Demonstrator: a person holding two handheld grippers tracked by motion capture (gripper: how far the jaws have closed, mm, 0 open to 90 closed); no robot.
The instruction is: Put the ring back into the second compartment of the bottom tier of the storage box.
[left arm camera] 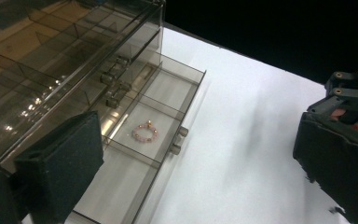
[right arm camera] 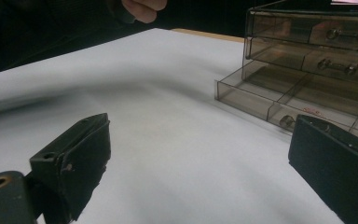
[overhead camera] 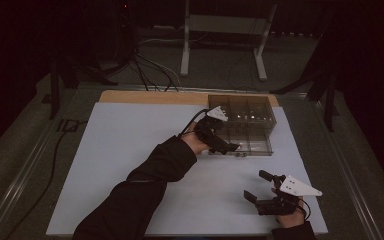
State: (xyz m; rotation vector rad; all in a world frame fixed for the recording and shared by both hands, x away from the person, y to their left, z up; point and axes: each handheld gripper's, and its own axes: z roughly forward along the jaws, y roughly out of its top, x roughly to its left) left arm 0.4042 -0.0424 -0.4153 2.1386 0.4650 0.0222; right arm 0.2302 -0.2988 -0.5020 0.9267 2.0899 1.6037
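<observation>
Bead bracelet (left arm camera: 145, 132) lies in the middle compartment of the pulled-out bottom drawer (left arm camera: 187, 100) of the clear organizer (overhead camera: 240, 122). Left gripper (overhead camera: 228, 146) hangs above it, jaws wide apart and empty; right gripper (overhead camera: 259, 186) waits on the counter (overhead camera: 130, 150), jaws apart too. Next, I reckon: push that drawer shut by its knobs.

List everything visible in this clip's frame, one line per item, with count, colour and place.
drawer box: 1, clear smoky plastic, far right of the table.
bottom drawer: 1, clear, pulled open.
bead bracelet: 1, pink with gold bead, in the open drawer's middle compartment.
table: 1, white top.
metal stand: 1, grey, on the floor behind.
left gripper: 1, black, open, at the drawer.
right gripper: 1, black, open, near right edge.
sleeve: 1, black, left forearm.
</observation>
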